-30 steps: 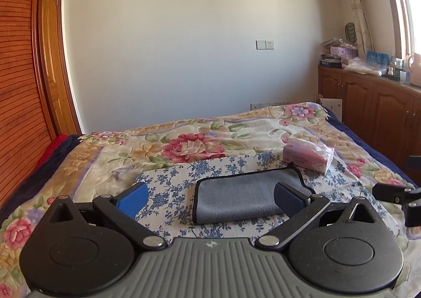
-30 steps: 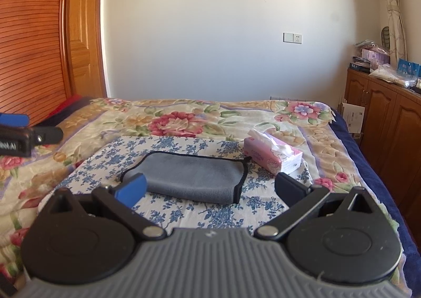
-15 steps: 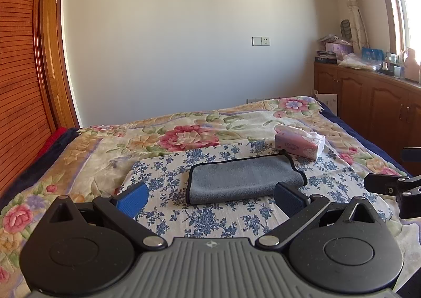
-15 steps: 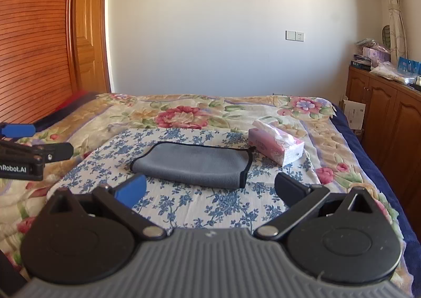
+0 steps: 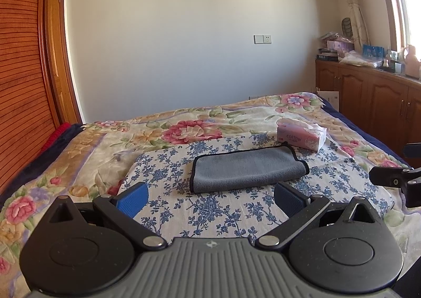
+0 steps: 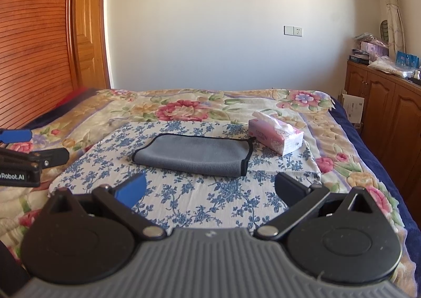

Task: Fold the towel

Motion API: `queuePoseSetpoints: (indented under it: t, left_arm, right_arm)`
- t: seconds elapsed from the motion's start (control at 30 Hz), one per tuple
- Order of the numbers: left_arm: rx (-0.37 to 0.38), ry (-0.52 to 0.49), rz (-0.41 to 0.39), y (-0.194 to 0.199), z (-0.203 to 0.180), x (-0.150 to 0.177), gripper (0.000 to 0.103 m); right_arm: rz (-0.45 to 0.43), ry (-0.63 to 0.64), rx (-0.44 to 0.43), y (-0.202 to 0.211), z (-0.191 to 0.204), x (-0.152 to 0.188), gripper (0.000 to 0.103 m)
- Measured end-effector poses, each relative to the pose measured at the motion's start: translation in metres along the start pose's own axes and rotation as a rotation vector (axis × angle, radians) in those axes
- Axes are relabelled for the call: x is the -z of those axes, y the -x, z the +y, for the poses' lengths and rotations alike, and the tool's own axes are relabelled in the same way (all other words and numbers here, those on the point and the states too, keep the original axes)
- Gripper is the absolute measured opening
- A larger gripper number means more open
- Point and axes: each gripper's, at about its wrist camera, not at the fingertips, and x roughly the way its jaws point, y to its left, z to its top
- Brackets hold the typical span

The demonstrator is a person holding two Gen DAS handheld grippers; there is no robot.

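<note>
The left gripper [image 5: 210,199] has a ribbed grey housing with a small embossed emblem at its top centre, flanked by two round black discs, each topped by a triangular cut-out. Black linkage arms pivot on silver rivets and end in blue pads [image 5: 133,199]. The right gripper [image 6: 209,188] shares this build; seen from the other side, its black body bears white lettering ending "Robot.AI" and small screws
</note>
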Motion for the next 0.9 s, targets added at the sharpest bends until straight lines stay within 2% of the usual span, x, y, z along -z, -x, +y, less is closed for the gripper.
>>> queuePoseSetpoints:
  t: [0.43,0.9]
  left_arm:
    - [-0.001,0.023,0.013,-0.001,0.001,0.023,0.103]
    - [-0.013,0.045,0.014,-0.002,0.011,0.04,0.103]
  right_arm:
    - [0.023,-0.006,0.015,0.001,0.003,0.015,0.103]
    - [0.007,-0.003,0.019,0.006,0.003,0.017,0.103]
